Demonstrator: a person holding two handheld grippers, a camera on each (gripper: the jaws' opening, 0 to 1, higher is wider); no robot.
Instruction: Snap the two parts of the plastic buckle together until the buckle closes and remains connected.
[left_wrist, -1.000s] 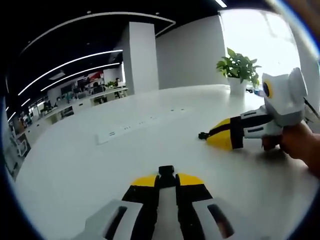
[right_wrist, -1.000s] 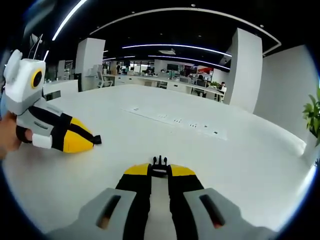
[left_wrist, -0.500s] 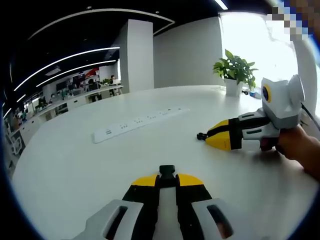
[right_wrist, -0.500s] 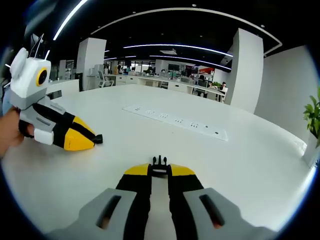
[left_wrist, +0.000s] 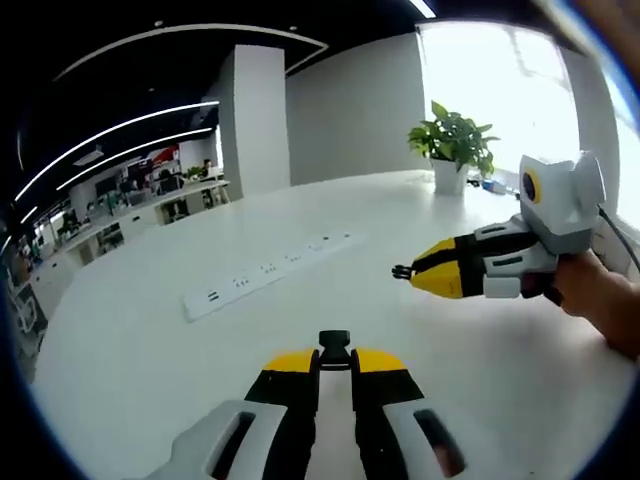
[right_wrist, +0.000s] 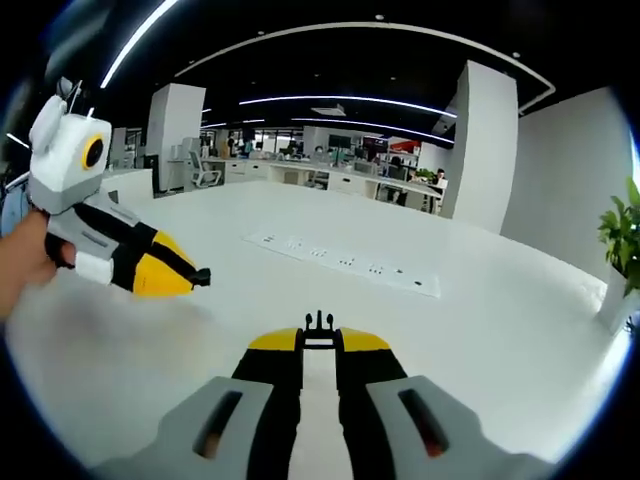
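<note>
In the left gripper view my left gripper (left_wrist: 335, 360) is shut on a black buckle half (left_wrist: 334, 343) that sticks out past its yellow tips. To the right, my right gripper (left_wrist: 414, 272) is held by a hand above the white table (left_wrist: 150, 360), with a small black buckle half (left_wrist: 401, 271) at its tip. In the right gripper view my right gripper (right_wrist: 320, 341) is shut on the pronged buckle half (right_wrist: 319, 322). My left gripper (right_wrist: 192, 278) comes in from the left with its black half (right_wrist: 203, 276). The two halves are well apart.
A white power strip (left_wrist: 268, 276) lies across the middle of the table, also seen as the power strip (right_wrist: 345, 262). A potted plant (left_wrist: 452, 145) stands at the table's far edge. Office desks and a white pillar (right_wrist: 480, 150) lie beyond.
Both grippers have lifted off the table with their buckle halves still gripped. The right gripper sits higher in the left gripper view, and the gap between the halves is much the same.
</note>
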